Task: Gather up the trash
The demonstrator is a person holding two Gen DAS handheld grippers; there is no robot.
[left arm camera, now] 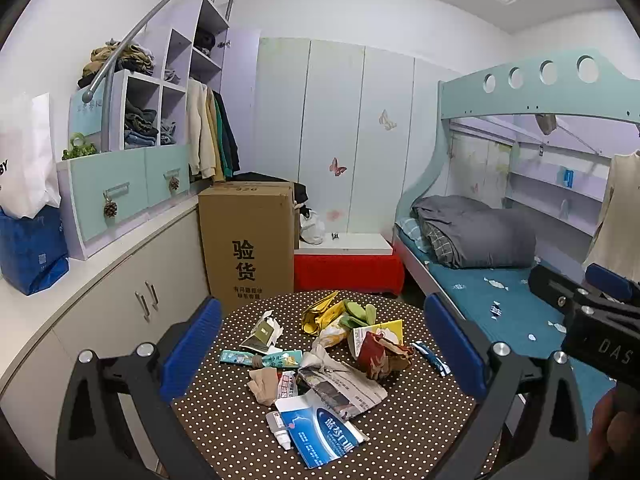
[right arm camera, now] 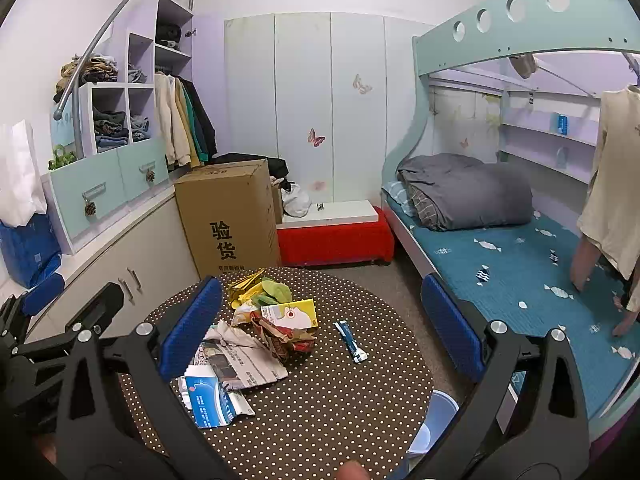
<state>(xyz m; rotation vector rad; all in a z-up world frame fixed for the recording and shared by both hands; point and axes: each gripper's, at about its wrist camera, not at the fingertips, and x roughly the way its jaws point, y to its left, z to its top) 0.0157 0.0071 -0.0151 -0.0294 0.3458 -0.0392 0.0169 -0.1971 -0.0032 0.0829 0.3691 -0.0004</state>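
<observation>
A round table [left arm camera: 420,420] with a brown polka-dot cloth holds a pile of trash: a blue-white packet [left arm camera: 320,436], crumpled newspaper [left arm camera: 340,388], a red-brown crumpled bag [left arm camera: 380,356], a yellow carton [left arm camera: 384,330], yellow-green wrappers [left arm camera: 336,314] and a teal wrapper [left arm camera: 260,359]. My left gripper [left arm camera: 322,344] hovers open above the pile, holding nothing. My right gripper [right arm camera: 322,332] is open too, over the table [right arm camera: 340,400], with the newspaper [right arm camera: 240,364] and packet [right arm camera: 212,400] by its left finger. A small blue strip [right arm camera: 352,340] lies apart from the pile.
A pale blue bucket [right arm camera: 436,420] sits on the floor under the table's right edge. Behind the table stand a cardboard box [left arm camera: 248,240] and a red bench [left arm camera: 348,272]. Cabinets [left arm camera: 120,300] run along the left, a bunk bed [right arm camera: 500,264] along the right, where a person [right arm camera: 612,200] leans.
</observation>
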